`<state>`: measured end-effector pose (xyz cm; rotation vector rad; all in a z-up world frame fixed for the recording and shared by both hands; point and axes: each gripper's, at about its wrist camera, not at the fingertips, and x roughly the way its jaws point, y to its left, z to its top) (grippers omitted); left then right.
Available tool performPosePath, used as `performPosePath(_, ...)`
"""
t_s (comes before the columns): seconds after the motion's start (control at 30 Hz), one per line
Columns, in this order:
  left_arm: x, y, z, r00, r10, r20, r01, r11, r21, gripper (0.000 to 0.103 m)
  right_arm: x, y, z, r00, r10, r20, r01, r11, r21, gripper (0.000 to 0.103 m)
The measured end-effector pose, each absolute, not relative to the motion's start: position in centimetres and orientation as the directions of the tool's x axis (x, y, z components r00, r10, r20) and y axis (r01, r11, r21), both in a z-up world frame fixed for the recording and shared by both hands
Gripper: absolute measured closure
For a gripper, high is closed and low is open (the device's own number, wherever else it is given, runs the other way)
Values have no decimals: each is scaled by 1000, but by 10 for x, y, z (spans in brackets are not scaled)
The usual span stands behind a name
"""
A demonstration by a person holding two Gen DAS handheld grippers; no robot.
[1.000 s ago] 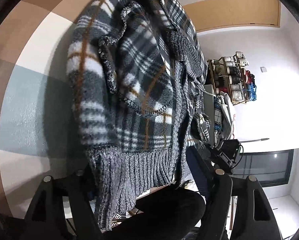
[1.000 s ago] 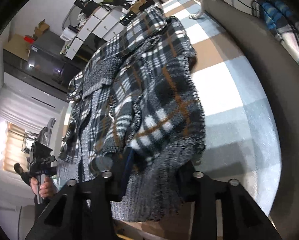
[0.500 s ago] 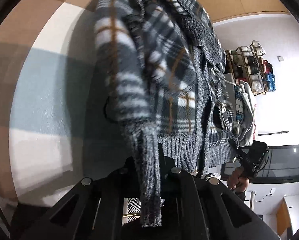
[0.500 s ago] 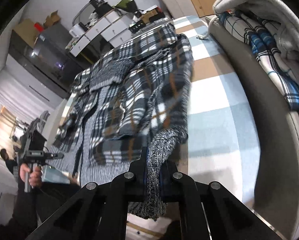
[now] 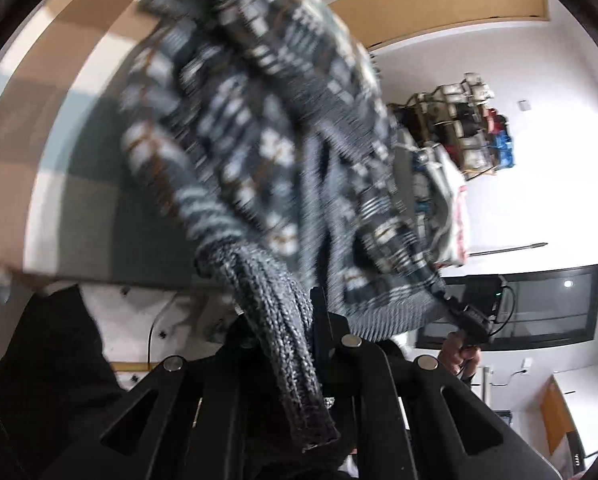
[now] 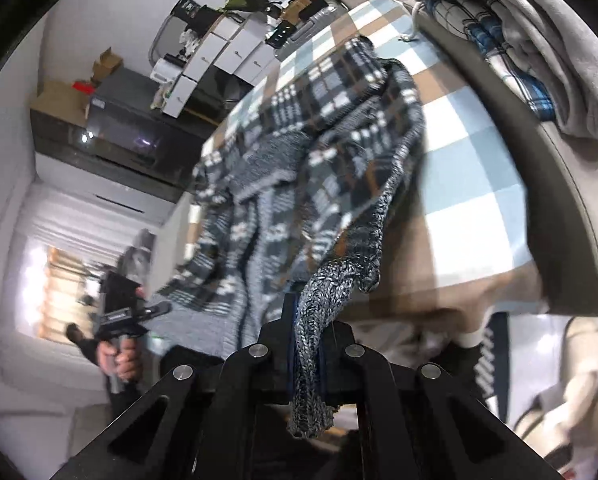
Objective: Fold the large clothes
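the left tongs (image 5: 295, 328) are closed tight on a grey ribbed knit cuff (image 5: 283, 344) of the plaid jacket (image 5: 259, 120), with the tail of the cuff hanging down past the black fingers (image 5: 327, 332) toward the camera. the right tongs (image 6: 309, 344) are likewise pinched shut on another ribbed knit edge (image 6: 319, 312) of the same jacket, the knit bunched between the two fingers and drooping below them.

the jacket is a dark grey, white and tan plaid fleece with grey knit trim. it is stretched between the two tongs, its near end raised off the surface while the far part trails back onto the checked cover (image 6: 471, 168) in pale blue, tan and white (the left view is heavily motion blurred, so the plaid there reads only as streaks). a dark shadow (image 5: 99, 208) lies on the checked cover beside the jacket in the left view.

in the right view the person's left hand (image 6: 121, 356) grips the handle of the other tool at the lower left, and in the left view the right hand (image 5: 459, 354) shows at the lower right, holding its tool against the jacket's hem.

to the right of the cover, in the right view, a pile of folded clothes (image 6: 539, 52) sits on a grey padded ledge (image 6: 547, 184). a cluttered shelf (image 5: 467, 128) stands against the white wall in the left view.
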<state>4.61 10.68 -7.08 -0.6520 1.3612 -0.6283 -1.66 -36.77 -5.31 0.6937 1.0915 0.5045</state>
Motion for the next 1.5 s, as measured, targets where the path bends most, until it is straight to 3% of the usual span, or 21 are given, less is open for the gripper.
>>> performPosePath(0.3, 176, 121, -45, 231, -824, -518, -100, 509, -855, 98, 123, -379, -8, 404, 730, -552, 97, 565, 819, 95)
performPosePath(0.4, 222, 131, -51, 269, -786, -556, -192, 522, -831, 98, 185, -382, -16, 381, 713, -589, 184, 566, 804, 92)
performPosePath(0.6, 284, 127, -77, 217, -714, -666, -267, 613, -744, 98, 283, -374, -58, 238, 607, -758, 296, 698, 652, 90)
performPosePath(0.73, 302, 126, -95, 179, -726, -664, -291, 606, -740, 98, 308, -373, -85, 168, 594, -787, 317, 723, 614, 89)
performPosePath(0.83, 307, 134, -101, 158, -757, -634, -330, 565, -757, 98, 318, -382, -94, 171, 640, -750, 340, 676, 654, 89)
performPosePath(0.9, 306, 142, -100, 151, -771, -619, -330, 551, -767, 92, 316, -390, -93, 190, 664, -723, 333, 650, 683, 85)
performPosePath(0.97, 296, 156, -86, 156, -777, -610, -322, 544, -775, 82, 310, -400, -86, 234, 665, -709, 330, 632, 702, 70)
performPosePath(1.0, 292, 161, -81, 176, -780, -601, -319, 532, -784, 67, 306, -408, -81, 271, 668, -693, 320, 617, 719, 64)
performPosePath(1.03, 290, 164, -76, 197, -777, -597, -317, 526, -789, 55, 302, -414, -73, 316, 649, -692, 305, 621, 722, 49)
performPosePath(1.07, 285, 170, -67, 231, -765, -601, -313, 527, -790, 35, 302, -415, -67, 344, 622, -703, 291, 642, 710, 35)
performPosePath(1.23, 276, 170, -29, 294, -691, -661, -207, 629, -749, 32, 272, -386, -11, 480, 457, -749, 22, 847, 531, 30)
performPosePath(1.3, 273, 151, -13, 282, -641, -714, -122, 714, -690, 19, 260, -354, 8, 515, 391, -762, -134, 916, 379, 25)
performPosePath(1.37, 271, 118, -5, 223, -610, -761, -19, 778, -629, 18, 251, -316, 16, 538, 342, -770, -285, 934, 216, 11)
performPosePath(1.5, 275, 53, -16, 78, -542, -837, 149, 836, -528, 18, 251, -267, -1, 475, 332, -815, -487, 871, 71, 9)
